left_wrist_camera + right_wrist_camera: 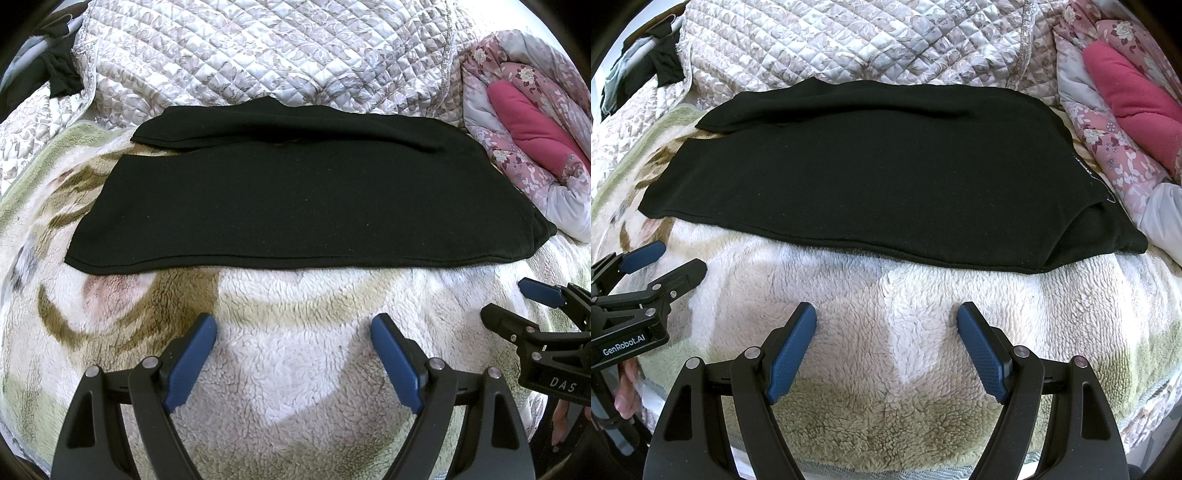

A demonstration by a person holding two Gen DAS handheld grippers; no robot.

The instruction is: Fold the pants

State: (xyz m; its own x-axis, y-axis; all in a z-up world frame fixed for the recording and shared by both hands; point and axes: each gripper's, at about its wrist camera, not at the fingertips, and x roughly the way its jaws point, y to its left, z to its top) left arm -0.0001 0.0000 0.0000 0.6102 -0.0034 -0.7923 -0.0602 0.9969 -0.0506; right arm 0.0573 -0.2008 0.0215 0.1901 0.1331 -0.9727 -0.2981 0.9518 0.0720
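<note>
Ahead of both tools, black pants [303, 199] lie flat on a bed, folded lengthwise, long edge running side to side. Left tool [293, 354] hovers over the fleece blanket [288, 387], jaws spread wide, nothing between the blue pads [192, 362], short of the pants' near hem. Right tool [886, 347] same: jaws wide apart, empty, over the blanket, apart from the pants [871, 177]. Each tool shows at the edge of the other's view: right tool [517, 304] to the right of the left one, left tool [670, 260] to the left of the right one, both near the pants' near edge, not touching it.

Blanket [908, 369] is cream fleece with tan and pale green patches, covering the bed under the pants. Beyond the pants, a quilted cover [280, 51] with a grey floral print. Right of the pants, a bunched pink floral comforter [524, 122] with a solid pink lining [1134, 96]. Far left corner, dark clothes [665, 62] hanging; detail unclear. Small white print near the pants' right end [1086, 168], unreadable.
</note>
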